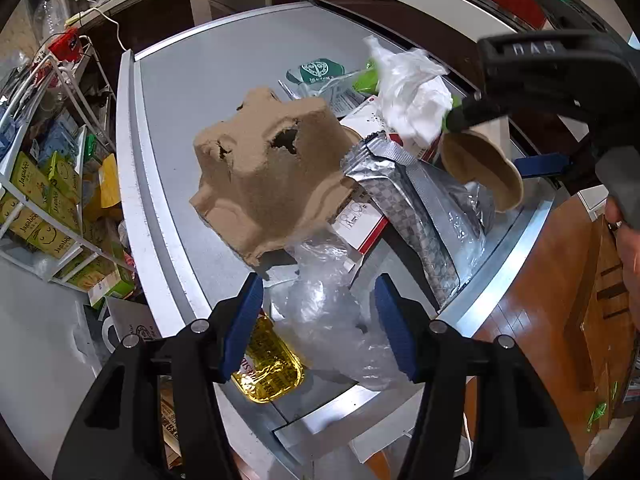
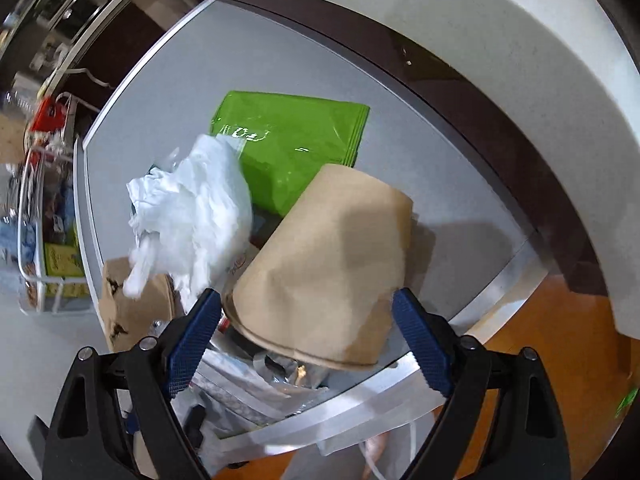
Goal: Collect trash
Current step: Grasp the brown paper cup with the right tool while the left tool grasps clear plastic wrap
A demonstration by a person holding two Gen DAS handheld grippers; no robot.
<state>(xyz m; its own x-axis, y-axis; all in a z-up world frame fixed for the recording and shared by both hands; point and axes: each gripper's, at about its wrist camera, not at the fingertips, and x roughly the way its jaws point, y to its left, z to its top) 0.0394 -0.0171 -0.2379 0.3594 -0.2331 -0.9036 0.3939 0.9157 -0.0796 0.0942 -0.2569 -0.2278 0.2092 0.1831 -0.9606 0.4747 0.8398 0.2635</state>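
A pile of trash lies on a grey table. In the left wrist view my left gripper is open over crumpled clear plastic, with a gold wrapper beside it. A brown pulp cup carrier, a silver foil pouch and white crumpled plastic lie beyond. In the right wrist view my right gripper is open around a tipped brown paper cup, pads just beside its sides. The white plastic and a green bag lie behind it.
A wire rack with yellow-green boxes stands left of the table. A white counter curves behind the table. Wooden floor shows past the table's right edge. The right gripper's black body hangs over the pile's far right.
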